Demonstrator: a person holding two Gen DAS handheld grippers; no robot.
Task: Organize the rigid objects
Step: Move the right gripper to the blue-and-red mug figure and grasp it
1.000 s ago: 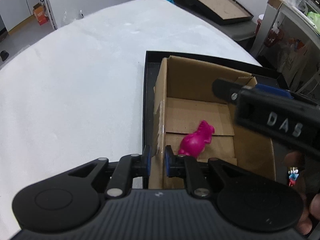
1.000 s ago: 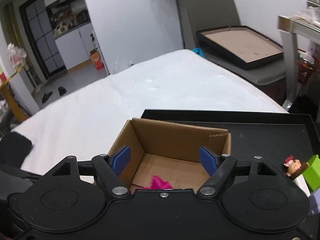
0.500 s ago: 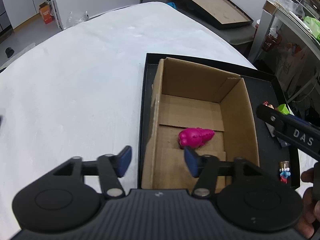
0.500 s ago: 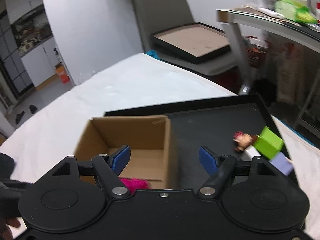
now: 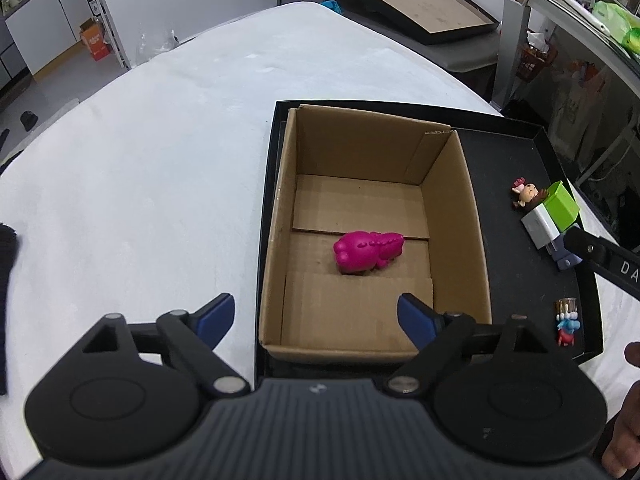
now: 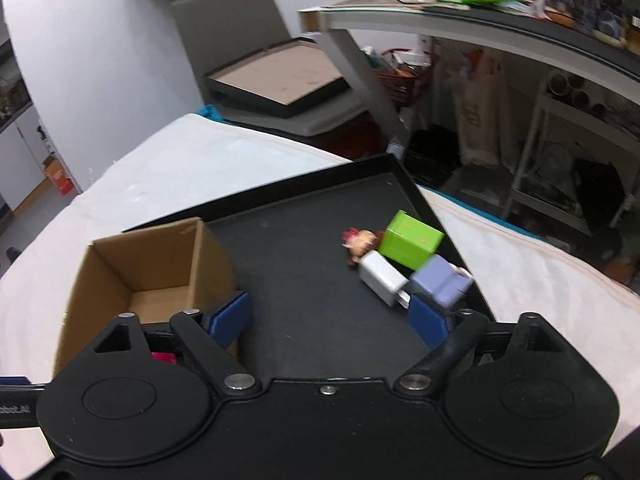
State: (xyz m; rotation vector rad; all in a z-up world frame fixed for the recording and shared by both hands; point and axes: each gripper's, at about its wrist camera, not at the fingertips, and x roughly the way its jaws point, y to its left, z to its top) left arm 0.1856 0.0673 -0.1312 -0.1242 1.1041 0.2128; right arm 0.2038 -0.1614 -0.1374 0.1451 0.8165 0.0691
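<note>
A magenta toy [image 5: 368, 251] lies on its side on the floor of the open cardboard box [image 5: 280, 216], near the middle, clear of all four walls. The box stands at the left end of a shallow black tray [image 5: 516, 216], its left wall close along the tray's left rim.

To the right of the box, on the bare tray floor, a small cluster sits by the tray's right rim: a little doll figure [image 5: 525, 194] with a pink bow, a lime-green cube [image 5: 562, 206] touching it, a white block [image 5: 540, 227] against the cube, and a lavender block [image 6: 440, 280] just beyond that. Nearer the tray's front right corner, apart from the cluster, lies a tiny red and blue figure [image 5: 568, 322].

The left tongs [image 5: 316, 318] hang over the box's near wall; their jaws are opening, nothing is between them, and no pad touches the cardboard. The right tongs [image 6: 332, 316] hover over the tray floor between the box and the cluster; their jaws are opening too and hold nothing, the right blue pad close in front of the white and lavender blocks.

The tray rests on a white-covered worktop [image 5: 160, 152]. Beyond the worktop, on a grey seat, lies a second black tray with a brown lining [image 5: 416, 4].
</note>
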